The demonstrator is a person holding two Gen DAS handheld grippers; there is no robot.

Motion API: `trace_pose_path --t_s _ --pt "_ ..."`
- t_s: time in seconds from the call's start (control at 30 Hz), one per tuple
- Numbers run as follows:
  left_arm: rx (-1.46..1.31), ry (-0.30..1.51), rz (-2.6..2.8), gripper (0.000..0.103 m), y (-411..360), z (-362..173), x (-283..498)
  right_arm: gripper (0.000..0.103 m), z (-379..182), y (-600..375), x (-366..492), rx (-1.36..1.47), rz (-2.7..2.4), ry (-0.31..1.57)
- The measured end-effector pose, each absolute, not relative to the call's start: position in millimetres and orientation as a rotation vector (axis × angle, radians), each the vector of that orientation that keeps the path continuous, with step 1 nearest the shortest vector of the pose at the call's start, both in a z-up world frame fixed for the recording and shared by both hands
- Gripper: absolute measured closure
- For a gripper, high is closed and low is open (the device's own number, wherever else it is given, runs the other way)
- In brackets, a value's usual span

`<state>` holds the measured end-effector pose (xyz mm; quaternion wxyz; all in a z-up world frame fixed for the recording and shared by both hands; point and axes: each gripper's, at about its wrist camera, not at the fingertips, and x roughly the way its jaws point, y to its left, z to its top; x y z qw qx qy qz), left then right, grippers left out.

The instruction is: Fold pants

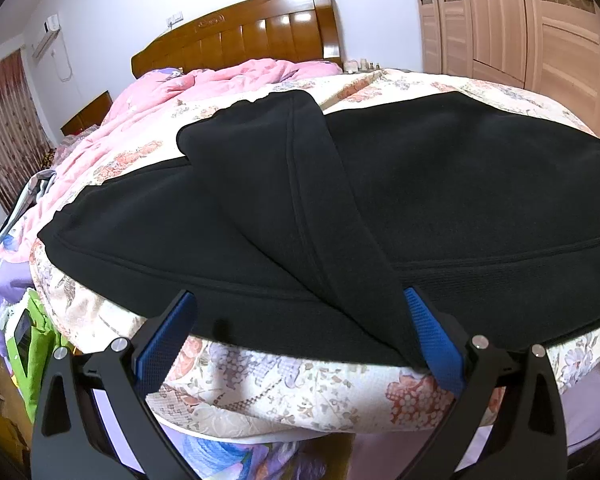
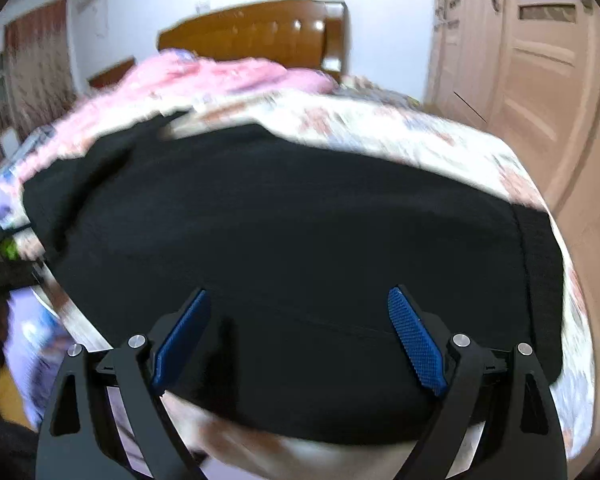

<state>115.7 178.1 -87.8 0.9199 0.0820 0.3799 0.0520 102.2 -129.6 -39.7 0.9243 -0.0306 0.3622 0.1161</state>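
Black pants point(image 1: 460, 184) lie spread across the foot of a bed with a floral cover point(image 1: 284, 384). One leg point(image 1: 268, 168) is folded diagonally over the rest, running from the far left down to the near edge. My left gripper point(image 1: 298, 294) stands open at the near edge of the pants, and the folded leg's lower end lies against its right pad point(image 1: 432, 336). In the blurred right wrist view, the pants point(image 2: 300, 208) fill the middle. My right gripper point(image 2: 299, 291) hovers open over their near edge, with only flat cloth below its jaws.
A pink quilt point(image 1: 204, 88) is bunched at the head of the bed before a wooden headboard point(image 1: 252, 36). Wardrobe doors point(image 1: 520, 20) stand at the right. A green bag point(image 1: 36, 344) and other clutter sit low on the left beside the bed.
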Motion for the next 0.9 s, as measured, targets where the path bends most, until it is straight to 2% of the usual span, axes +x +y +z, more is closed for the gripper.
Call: trace_pose_path --t_s 0.17,0.33,0.5,0.67,0.83,0.87,0.9 --pt "0.154 0.818 0.111 0.001 180 -82 118 0.017 -11 -75 159 -0.146 0.353 0.688" --pt "0.126 0.751 0.134 0.001 199 -39 125 0.017 -24 -36 220 -0.175 0.377 0.729" --pt "0.100 0.783 0.118 0.002 223 -8 213 0.017 -60 -33 250 -0.106 0.363 0.887" --pt "0.195 0.903 0.019 0.002 196 -24 339 0.016 -70 -51 262 0.029 0.366 0.936" --pt "0.301 1.088 -0.016 0.003 174 -64 409 0.016 -70 -51 262 0.032 0.368 0.929" --pt "0.329 1.132 -0.019 0.004 173 -74 415 0.016 -71 -52 263 0.042 0.373 0.928" --pt "0.307 1.114 -0.033 0.013 177 -75 412 0.016 -70 -54 262 0.049 0.375 0.928"
